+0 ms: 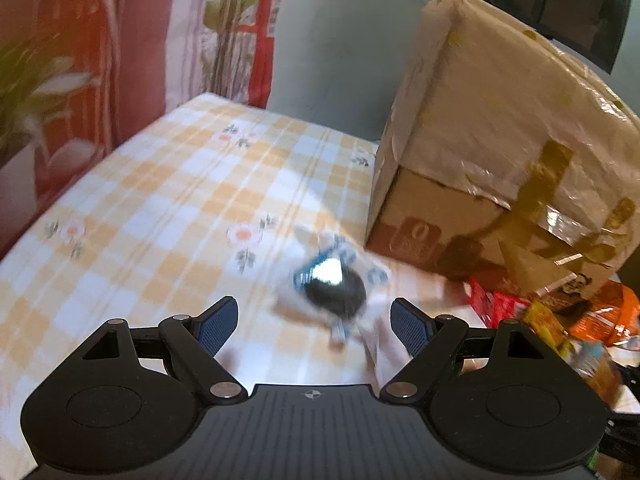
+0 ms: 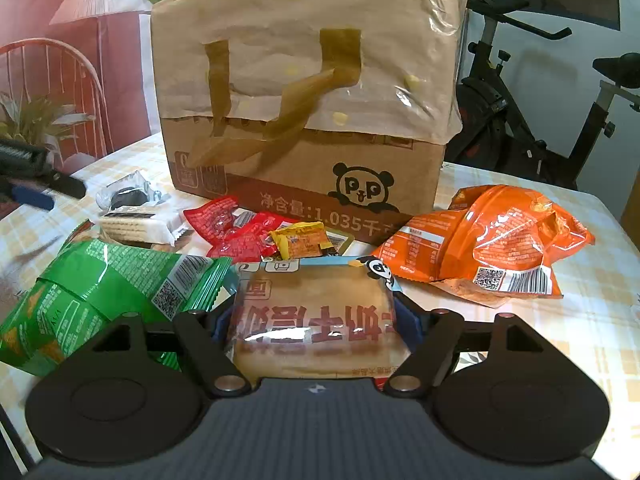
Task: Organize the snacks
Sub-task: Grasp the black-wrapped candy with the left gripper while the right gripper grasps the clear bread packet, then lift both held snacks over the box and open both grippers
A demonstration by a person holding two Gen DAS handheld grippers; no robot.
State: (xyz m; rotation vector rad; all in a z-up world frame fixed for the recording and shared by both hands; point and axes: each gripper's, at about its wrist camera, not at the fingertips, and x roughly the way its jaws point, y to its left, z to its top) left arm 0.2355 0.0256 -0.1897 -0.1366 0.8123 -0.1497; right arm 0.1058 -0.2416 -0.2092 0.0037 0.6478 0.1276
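Note:
My left gripper [image 1: 315, 316] is open and empty, just above a blurred white packet with a dark round cookie [image 1: 334, 290] lying on the checked tablecloth. The same packet shows in the right wrist view [image 2: 128, 196]. My right gripper [image 2: 316, 324] is shut on a clear-wrapped bread packet [image 2: 316, 320] with red lettering. Around it lie a green bag [image 2: 100, 292], an orange bag [image 2: 488, 240], red packets [image 2: 232, 232], a small yellow packet [image 2: 300, 242] and a white wafer pack [image 2: 136, 228].
A large cardboard box [image 2: 308, 92] with a panda logo, wrapped on top in paper and tape, stands behind the snacks; it also shows in the left wrist view [image 1: 500, 140]. An exercise bike [image 2: 540, 120] stands at the right. Bare tablecloth [image 1: 140, 200] lies to the left.

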